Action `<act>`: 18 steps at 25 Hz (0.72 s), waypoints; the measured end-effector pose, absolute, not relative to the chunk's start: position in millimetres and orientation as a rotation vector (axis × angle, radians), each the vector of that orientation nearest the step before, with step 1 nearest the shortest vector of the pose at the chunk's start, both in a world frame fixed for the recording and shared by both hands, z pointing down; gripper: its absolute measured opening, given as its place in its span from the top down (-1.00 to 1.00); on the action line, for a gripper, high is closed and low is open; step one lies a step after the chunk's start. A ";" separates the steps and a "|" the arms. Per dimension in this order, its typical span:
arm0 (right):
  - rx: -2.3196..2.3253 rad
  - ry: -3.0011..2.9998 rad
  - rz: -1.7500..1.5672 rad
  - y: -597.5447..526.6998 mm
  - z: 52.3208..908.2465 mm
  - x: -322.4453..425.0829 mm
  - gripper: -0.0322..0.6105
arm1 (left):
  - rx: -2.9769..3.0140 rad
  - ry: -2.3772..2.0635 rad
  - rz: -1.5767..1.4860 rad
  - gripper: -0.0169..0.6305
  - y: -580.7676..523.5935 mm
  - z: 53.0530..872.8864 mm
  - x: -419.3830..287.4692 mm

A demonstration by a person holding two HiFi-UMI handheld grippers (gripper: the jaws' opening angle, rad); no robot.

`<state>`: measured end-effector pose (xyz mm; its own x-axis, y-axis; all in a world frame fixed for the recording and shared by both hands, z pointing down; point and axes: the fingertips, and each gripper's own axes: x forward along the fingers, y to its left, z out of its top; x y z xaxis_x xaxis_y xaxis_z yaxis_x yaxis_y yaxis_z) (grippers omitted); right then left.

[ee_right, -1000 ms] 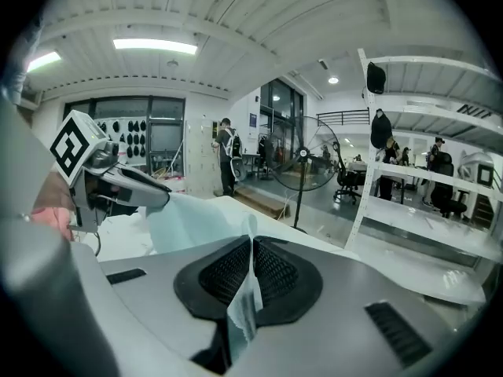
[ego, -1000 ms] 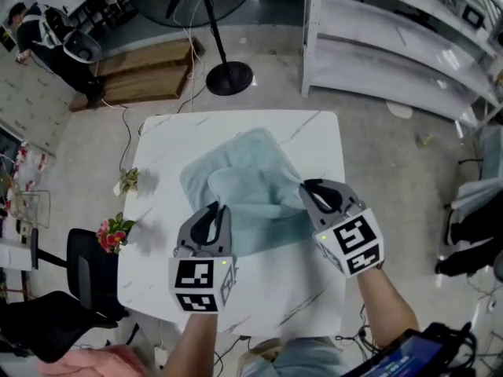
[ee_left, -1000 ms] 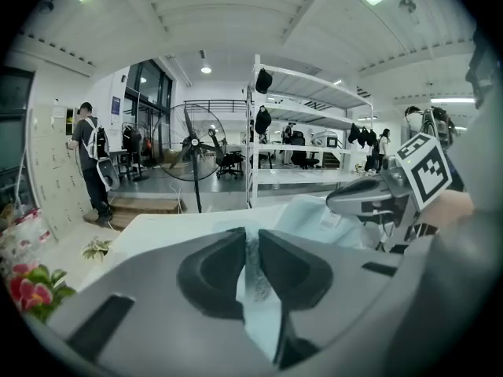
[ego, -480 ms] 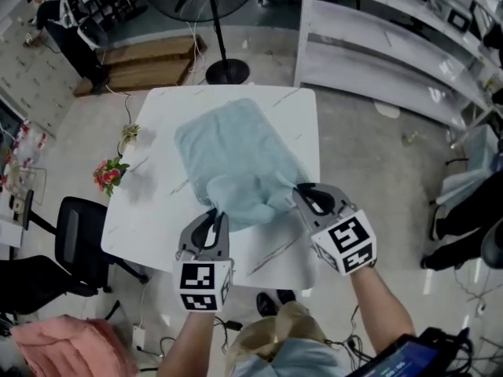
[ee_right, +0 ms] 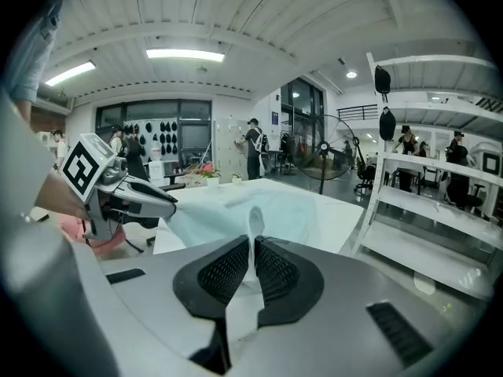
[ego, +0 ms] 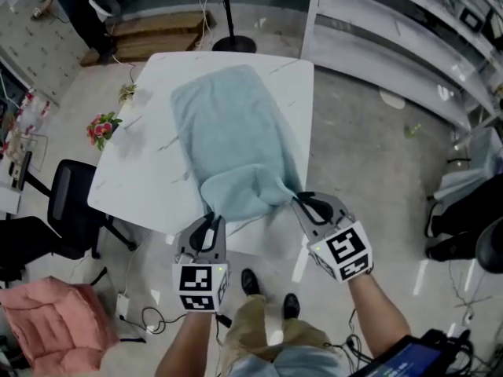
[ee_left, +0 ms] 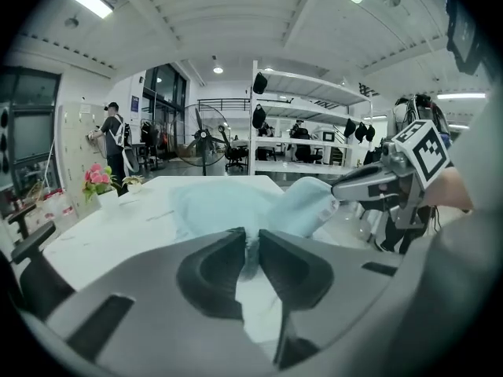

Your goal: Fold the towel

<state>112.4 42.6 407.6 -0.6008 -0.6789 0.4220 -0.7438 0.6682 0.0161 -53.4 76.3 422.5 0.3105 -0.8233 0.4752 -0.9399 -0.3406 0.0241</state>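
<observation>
Up-frame of me the towel runs lengthwise away, my left gripper and right gripper each clamped on a near corner.

The pale blue-green towel lies lengthwise along the white table, its far part spread flat. Its near end rises off the table's near edge, sagging and bunched between two lifted corners.
</observation>
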 end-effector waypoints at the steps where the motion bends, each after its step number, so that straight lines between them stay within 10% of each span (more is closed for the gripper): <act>1: 1.103 -2.496 0.220 49.0 411.2 114.8 0.78 | 2.268 -1.603 0.567 0.77 85.1 428.9 -51.9; 18: 0.930 -2.464 0.177 95.7 439.6 119.9 0.42 | 2.195 -1.605 0.574 0.39 146.7 453.8 -38.2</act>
<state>119.9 95.7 439.6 -0.6435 -0.5849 0.4937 -0.6496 0.7585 0.0520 -38.2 146.7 453.8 0.2721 -0.8094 0.5203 -0.9558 -0.2899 0.0490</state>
